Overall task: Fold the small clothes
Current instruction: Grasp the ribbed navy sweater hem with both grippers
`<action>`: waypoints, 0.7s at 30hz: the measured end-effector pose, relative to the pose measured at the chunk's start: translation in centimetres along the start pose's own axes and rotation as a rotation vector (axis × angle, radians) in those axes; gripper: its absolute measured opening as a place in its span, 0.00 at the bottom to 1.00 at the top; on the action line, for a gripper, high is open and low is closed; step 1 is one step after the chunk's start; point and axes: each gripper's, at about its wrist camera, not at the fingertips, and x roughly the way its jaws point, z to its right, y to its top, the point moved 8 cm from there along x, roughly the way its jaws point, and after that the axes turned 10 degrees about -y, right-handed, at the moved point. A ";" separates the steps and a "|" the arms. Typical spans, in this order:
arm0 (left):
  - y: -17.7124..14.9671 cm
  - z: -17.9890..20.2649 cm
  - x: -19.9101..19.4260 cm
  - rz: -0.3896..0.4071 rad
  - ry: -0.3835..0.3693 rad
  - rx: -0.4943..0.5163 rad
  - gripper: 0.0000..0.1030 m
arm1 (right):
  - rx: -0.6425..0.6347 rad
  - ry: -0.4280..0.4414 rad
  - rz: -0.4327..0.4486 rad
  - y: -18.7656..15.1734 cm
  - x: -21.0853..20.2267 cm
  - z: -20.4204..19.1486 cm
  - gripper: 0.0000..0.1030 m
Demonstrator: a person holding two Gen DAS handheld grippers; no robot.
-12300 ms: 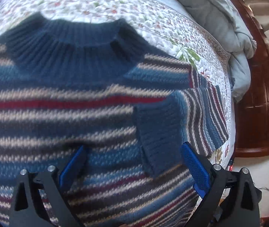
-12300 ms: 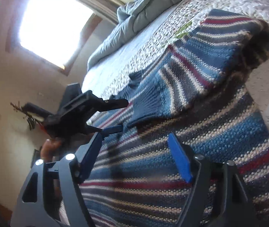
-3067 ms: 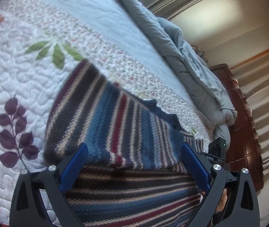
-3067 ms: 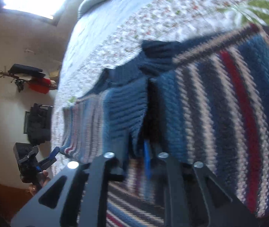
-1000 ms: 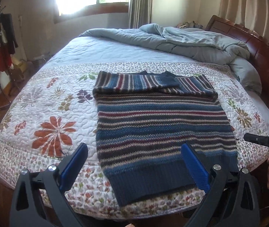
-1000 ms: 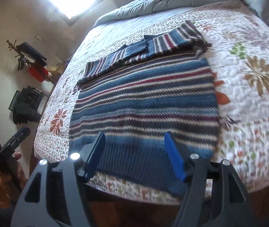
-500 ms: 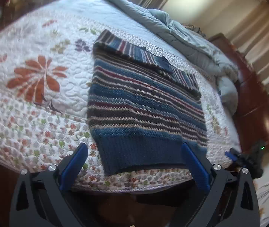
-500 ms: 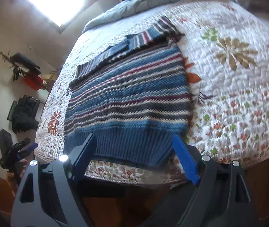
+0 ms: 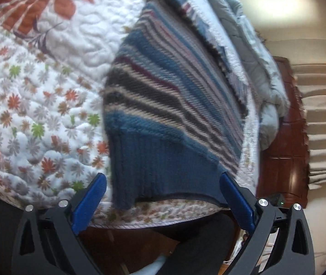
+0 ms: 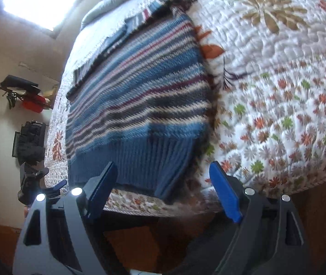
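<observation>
A striped blue, white and maroon knit sweater lies flat on the bed, sleeves folded across its far end, its dark blue ribbed hem nearest me. My left gripper is open and empty, just short of the hem's left corner. The sweater also shows in the right wrist view. My right gripper is open and empty, just short of the hem's right corner. The left gripper shows at the left edge of the right wrist view.
The sweater lies on a floral white quilt that reaches the bed's near edge. A grey duvet is bunched at the far end by the wooden headboard. A coat rack stands by the wall.
Both grippers have moved down and in close to the sweater's hem at the bed's near edge. Both stay open and empty.
</observation>
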 end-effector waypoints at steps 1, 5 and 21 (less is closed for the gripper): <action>-0.1 -0.5 0.4 -0.009 0.022 -0.009 0.96 | 0.003 -0.002 -0.007 -0.1 0.2 0.1 0.80; -0.8 -1.5 1.7 -0.044 0.046 -0.025 0.96 | 0.040 -0.012 -0.050 -0.5 1.3 1.0 0.80; -0.8 -0.4 3.0 -0.039 -0.014 -0.048 0.11 | 0.094 0.145 -0.179 -2.3 5.0 -0.7 0.07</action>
